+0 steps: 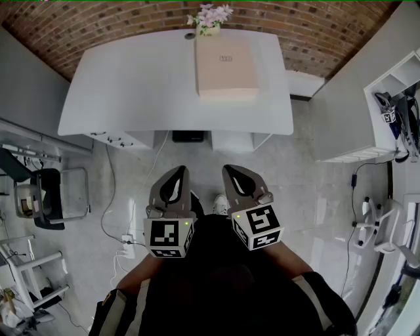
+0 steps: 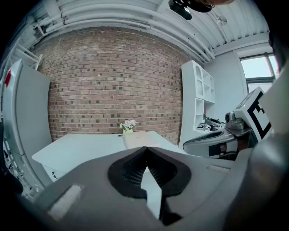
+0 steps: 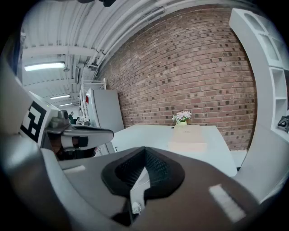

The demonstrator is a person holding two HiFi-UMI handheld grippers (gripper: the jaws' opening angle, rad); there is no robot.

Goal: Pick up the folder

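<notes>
Jaws of the left gripper and the right gripper are pressed together, nothing held, both well short of the table near edge. The folder lies flat on the table's far half, just beside the flowers, long axis pointing away. The right gripper looks slightly nearer.

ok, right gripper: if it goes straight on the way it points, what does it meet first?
Most likely the white table, at or near its front edge, short of the folder farther back. Nothing shows between the right gripper and the table, though depth is hard to judge.
</notes>
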